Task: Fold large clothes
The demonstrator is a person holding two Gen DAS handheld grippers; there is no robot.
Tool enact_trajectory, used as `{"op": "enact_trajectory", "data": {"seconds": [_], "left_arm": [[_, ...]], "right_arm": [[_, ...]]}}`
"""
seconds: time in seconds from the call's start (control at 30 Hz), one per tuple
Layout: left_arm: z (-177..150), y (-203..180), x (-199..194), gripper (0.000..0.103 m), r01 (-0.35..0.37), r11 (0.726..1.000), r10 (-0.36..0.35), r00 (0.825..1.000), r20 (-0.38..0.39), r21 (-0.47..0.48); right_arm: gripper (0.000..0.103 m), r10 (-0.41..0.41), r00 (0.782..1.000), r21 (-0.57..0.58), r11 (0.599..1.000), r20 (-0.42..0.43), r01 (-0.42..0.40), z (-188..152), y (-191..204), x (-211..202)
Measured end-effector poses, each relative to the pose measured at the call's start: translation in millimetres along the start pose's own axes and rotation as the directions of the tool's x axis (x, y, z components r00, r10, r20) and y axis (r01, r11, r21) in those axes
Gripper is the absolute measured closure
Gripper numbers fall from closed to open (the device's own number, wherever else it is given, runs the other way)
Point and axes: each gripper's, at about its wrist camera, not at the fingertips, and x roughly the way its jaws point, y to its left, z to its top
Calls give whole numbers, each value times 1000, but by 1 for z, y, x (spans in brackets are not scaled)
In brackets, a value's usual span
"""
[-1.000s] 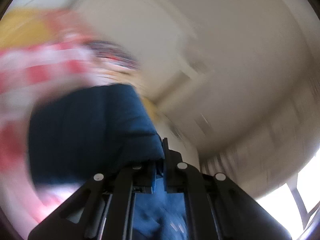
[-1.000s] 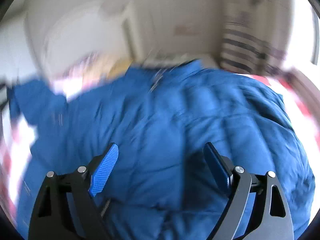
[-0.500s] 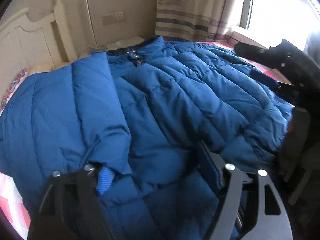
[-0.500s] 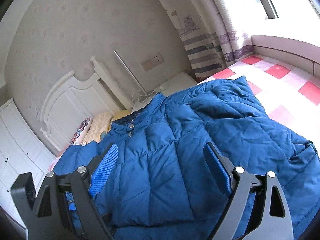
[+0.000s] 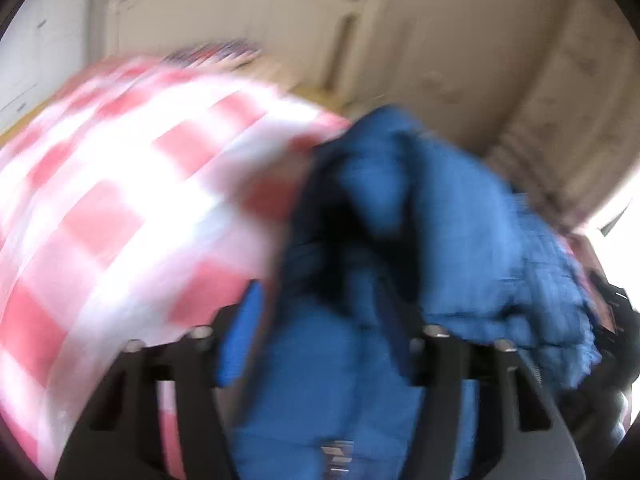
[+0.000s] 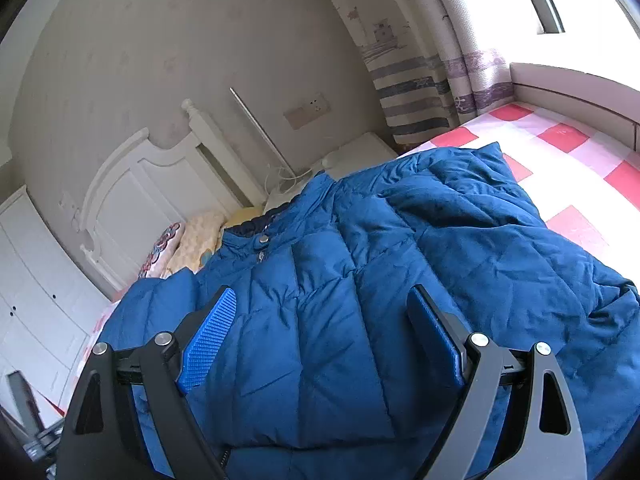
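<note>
A large blue quilted down jacket lies spread on a bed with a red and white checked sheet, collar toward the headboard. My right gripper hovers over the jacket's front, open and empty. The left wrist view is badly blurred. There my left gripper has its jaws apart with a bunched part of the blue jacket lying between and beyond the fingers. I cannot tell whether the fingers press on the cloth.
A white headboard and patterned pillows are at the bed's head. A white nightstand and striped curtain stand by the window. White cupboards are at the left. The checked sheet fills the left of the left wrist view.
My left gripper has swung fast to the jacket's edge; its view went from the whole jacket to a blurred bunch of cloth and bare sheet. My right gripper stayed open, almost still.
</note>
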Motion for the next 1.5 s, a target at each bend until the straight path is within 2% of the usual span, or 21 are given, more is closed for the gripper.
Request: {"op": "enact_trajectory", "data": {"seconds": [0.13, 0.3, 0.37, 0.43, 0.5, 0.53, 0.63, 0.67, 0.77, 0.9, 1.0, 1.03, 1.1, 1.13, 1.2, 1.3, 1.33, 1.37, 1.4, 1.43, 1.5], "left_arm": [[-2, 10, 4, 51, 0, 1000, 0, 1000, -7, 9], [-9, 8, 17, 39, -28, 999, 28, 1000, -10, 40], [-10, 10, 14, 34, -34, 999, 34, 999, -11, 26], [-11, 11, 16, 30, -41, 999, 41, 999, -12, 18], [-10, 13, 18, 25, -42, 999, 42, 999, -16, 4], [-10, 16, 19, 24, -38, 999, 38, 999, -19, -10], [-8, 19, 21, 21, -24, 999, 23, 1000, -19, -33], [-9, 20, 21, 21, -22, 999, 22, 1000, -17, -39], [-9, 23, 21, 21, -10, 999, 9, 1000, -12, -51], [-8, 26, 21, 21, 8, 998, -8, 1000, -7, -63], [-8, 26, 22, 21, 10, 998, -10, 1000, -6, -63], [-8, 26, 22, 20, 10, 998, -10, 1000, -6, -63], [-8, 26, 22, 20, 10, 998, -11, 1000, -6, -64], [-7, 26, 23, 20, 11, 998, -11, 1000, -6, -64], [-8, 26, 22, 20, 10, 998, -10, 1000, -6, -64], [-8, 26, 22, 20, 11, 998, -12, 1000, -5, -66], [-8, 26, 23, 20, 12, 998, -12, 1000, -5, -66], [-8, 26, 24, 20, 12, 998, -13, 1000, -5, -67], [-7, 26, 24, 20, 12, 998, -13, 1000, -6, -67], [-7, 26, 25, 20, 13, 998, -14, 1000, -6, -67], [-7, 26, 24, 19, 15, 998, -15, 1000, -5, -68]], "right_arm": [[18, -5, 1000, -12, 1000, -14, 5, -1, 2, 3], [18, -27, 999, -56, 998, -22, 26, -4, 10, 5], [18, -27, 999, -129, 991, -36, 22, -6, 26, 5], [18, 10, 997, -234, 972, -74, -27, -14, 53, 4], [18, 35, 993, -380, 922, -109, -74, -27, 90, 3], [18, 30, 990, -504, 858, -135, -95, -41, 119, 4], [18, 6, 982, -722, 677, -190, -144, -76, 176, 12], [18, 13, 979, -762, 625, -206, -169, -86, 190, 14], [18, 0, 968, -828, 518, -250, -214, -108, 216, 27], [18, -45, 961, -880, 416, -273, -231, -132, 233, 45], [18, -50, 965, -899, 379, -257, -220, -142, 237, 50], [19, -36, 964, -892, 389, -263, -228, -139, 238, 48], [34, 0, 958, -862, 436, -288, -260, -126, 235, 49], [43, 57, 942, -815, 486, -329, -315, -115, 229, 45], [74, 134, 937, -764, 546, -323, -342, -95, 217, 37], [77, 223, 941, -614, 714, -255, -336, -58, 189, 22], [77, 269, 940, -491, 802, -210, -339, -36, 166, 14], [77, 286, 941, -425, 840, -180, -336, -26, 151, 10], [77, 302, 945, -293, 899, -127, -326, -11, 122, 4], [77, 296, 950, -215, 926, -102, -312, -3, 104, 2], [76, 219, 973, -38, 974, -80, -222, 8, 58, 2]]}}
